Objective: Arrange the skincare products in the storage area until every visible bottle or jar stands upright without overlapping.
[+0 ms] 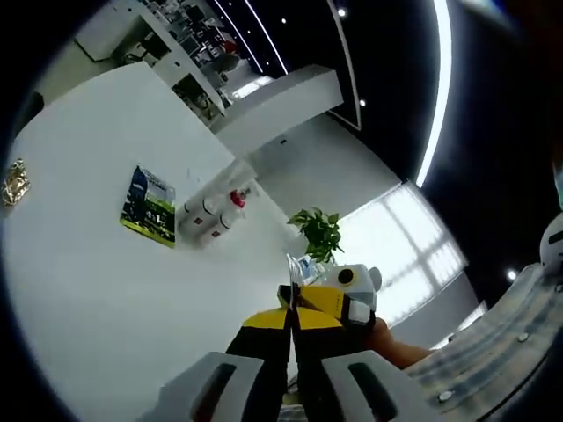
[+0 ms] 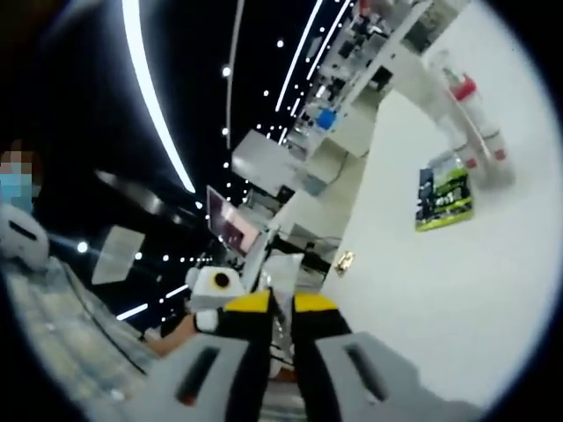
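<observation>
- Left gripper (image 1: 291, 309): yellow-and-black jaws rise from the bottom of the left gripper view, pressed together with no gap, nothing between them.
- Right gripper (image 2: 281, 303): in the right gripper view its yellow-tipped jaws are likewise clenched, with only a thin dark seam between them, and they grasp nothing.
- The other gripper (image 1: 347, 294) enters the left gripper view from the right, just beyond the left jaw tips; a hand (image 1: 391, 345) holds it. Correspondingly, the left gripper shows in the right gripper view at left (image 2: 215, 294).
- White table (image 1: 88, 290) tilts across both views.
- Skincare bottles (image 1: 211, 211): white, lying on their sides in a tight cluster on the table, well apart from the left jaws, up and to the left of them. Count appears to be two or three; too small to settle. One carries a red cap (image 1: 237, 199).
- In the right gripper view the same bottles (image 2: 471, 119) lie toward the upper right, far beyond the jaw tips; two long white bodies with red marks can be made out.
- One green-and-blue flat packet (image 1: 148, 207) lies just beside the bottles, between them and the near table; seen also at (image 2: 444, 200).
- One small gold-coloured item (image 1: 13, 183) sits at the table's far left edge; identity unclear.
- One potted green plant (image 1: 318, 230) stands beyond the table.
- Shelving (image 1: 189, 48) with goods sits in the background.
</observation>
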`<state>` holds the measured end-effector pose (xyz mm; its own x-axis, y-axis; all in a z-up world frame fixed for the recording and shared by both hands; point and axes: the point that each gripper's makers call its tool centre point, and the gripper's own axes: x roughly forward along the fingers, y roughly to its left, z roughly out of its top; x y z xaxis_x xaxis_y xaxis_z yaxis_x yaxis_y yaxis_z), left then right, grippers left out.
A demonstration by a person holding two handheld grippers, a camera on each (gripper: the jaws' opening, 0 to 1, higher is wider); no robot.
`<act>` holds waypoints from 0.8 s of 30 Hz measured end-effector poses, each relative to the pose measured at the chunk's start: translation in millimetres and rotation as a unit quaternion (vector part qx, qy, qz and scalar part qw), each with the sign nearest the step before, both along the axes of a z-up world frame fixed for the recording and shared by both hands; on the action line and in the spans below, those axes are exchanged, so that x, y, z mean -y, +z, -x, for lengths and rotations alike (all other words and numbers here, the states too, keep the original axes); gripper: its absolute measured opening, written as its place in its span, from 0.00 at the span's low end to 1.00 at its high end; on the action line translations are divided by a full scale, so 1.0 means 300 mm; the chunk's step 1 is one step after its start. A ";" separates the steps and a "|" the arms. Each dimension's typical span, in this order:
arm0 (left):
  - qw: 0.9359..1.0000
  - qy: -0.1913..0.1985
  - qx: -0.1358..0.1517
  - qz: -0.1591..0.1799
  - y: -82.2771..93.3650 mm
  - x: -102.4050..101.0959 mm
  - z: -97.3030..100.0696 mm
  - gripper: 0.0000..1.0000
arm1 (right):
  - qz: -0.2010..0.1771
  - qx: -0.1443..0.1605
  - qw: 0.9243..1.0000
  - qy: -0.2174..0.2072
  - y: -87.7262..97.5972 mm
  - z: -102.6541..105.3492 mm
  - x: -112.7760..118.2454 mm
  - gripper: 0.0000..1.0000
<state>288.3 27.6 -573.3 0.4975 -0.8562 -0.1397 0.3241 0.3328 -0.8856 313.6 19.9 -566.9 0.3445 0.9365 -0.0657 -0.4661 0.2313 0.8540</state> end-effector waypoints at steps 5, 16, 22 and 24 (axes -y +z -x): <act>1.000 -0.001 -0.007 -0.001 -0.005 0.002 0.000 0.01 | 0.016 0.018 1.000 0.011 0.004 0.001 -0.001 0.02; 1.000 0.005 -0.009 0.002 -0.006 0.004 0.001 0.01 | 0.033 0.018 0.999 0.018 -0.007 0.002 0.013 0.05; 1.000 0.017 -0.016 0.008 0.004 -0.003 -0.006 0.01 | 0.030 0.020 0.999 0.023 -0.003 -0.006 0.006 0.03; 1.000 0.018 -0.015 0.003 0.007 -0.011 -0.006 0.01 | 0.029 0.020 0.999 0.024 -0.009 -0.010 -0.003 0.04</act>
<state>290.0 30.9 -571.2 0.5235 -0.8387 -0.1503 0.2852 0.3387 -0.8966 316.5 20.9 -569.5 0.3019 0.9473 -0.1072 -0.5112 0.2558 0.8205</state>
